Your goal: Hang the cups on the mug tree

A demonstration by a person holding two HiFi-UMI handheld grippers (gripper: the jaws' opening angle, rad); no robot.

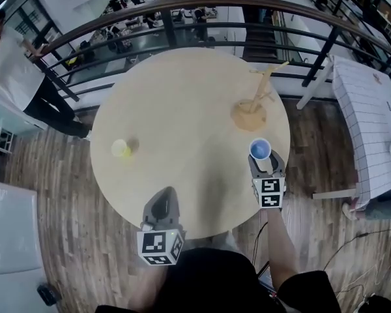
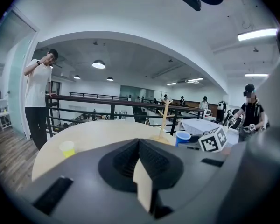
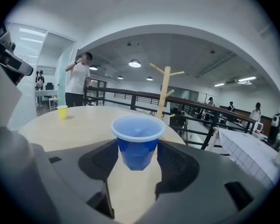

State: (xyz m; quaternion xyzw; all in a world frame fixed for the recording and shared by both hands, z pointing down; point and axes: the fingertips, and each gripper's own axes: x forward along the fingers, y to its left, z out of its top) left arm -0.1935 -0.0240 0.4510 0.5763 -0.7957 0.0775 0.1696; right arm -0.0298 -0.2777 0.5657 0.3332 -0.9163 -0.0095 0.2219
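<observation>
While my right gripper (image 3: 137, 157) pinched the blue cup (image 3: 138, 143) over the desk (image 1: 182, 109), near the mug tree (image 1: 254, 103), jaws of my left gripper (image 2: 139, 148) sat pressed together, empty. Risk noted: thin wall buckling, cup slipping, or knocking the tree over.

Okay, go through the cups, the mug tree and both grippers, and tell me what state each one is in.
blue cup: upright, held above the table.
yellow cup: upright on the table, untouched.
mug tree: standing, pegs bare.
left gripper: shut, empty.
right gripper: closed on the blue cup.
</observation>
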